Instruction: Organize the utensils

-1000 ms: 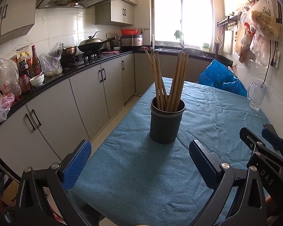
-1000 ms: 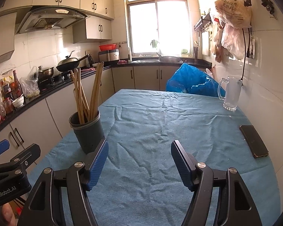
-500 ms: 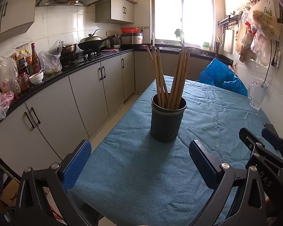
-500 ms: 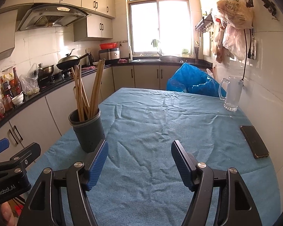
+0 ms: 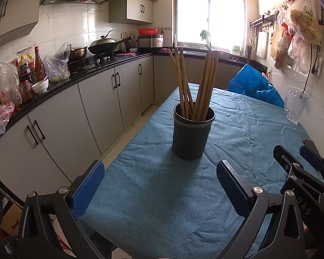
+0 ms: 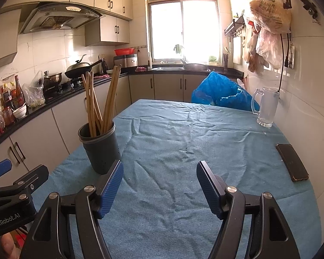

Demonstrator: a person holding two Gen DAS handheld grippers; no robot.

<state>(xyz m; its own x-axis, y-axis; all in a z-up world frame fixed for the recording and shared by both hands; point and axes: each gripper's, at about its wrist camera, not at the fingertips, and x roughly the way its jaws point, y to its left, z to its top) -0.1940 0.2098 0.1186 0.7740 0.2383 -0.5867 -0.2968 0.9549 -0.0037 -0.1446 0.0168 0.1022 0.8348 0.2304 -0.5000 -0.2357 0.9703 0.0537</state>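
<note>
Wooden chopsticks (image 5: 193, 86) standing near upright in a dark round holder (image 5: 192, 135), long axes vertical, tips fanned into two leaning bunches. Holder perforated low on its wall, set near the left edge of the surface (image 6: 183, 142) (wrinkled blue cloth). Chopstick lower ends hidden inside. Left hand-held gripper (image 5: 159, 183) and right hand-held gripper (image 6: 159, 185) both wide apart, holding nothing.

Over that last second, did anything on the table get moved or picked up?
Nothing was picked up or let go. In the left wrist view the chopstick holder sits slightly higher and further right, so that camera shifted a little. The chopsticks, mug and phone stayed put, and both grippers, left and right, stayed open and empty.
</note>
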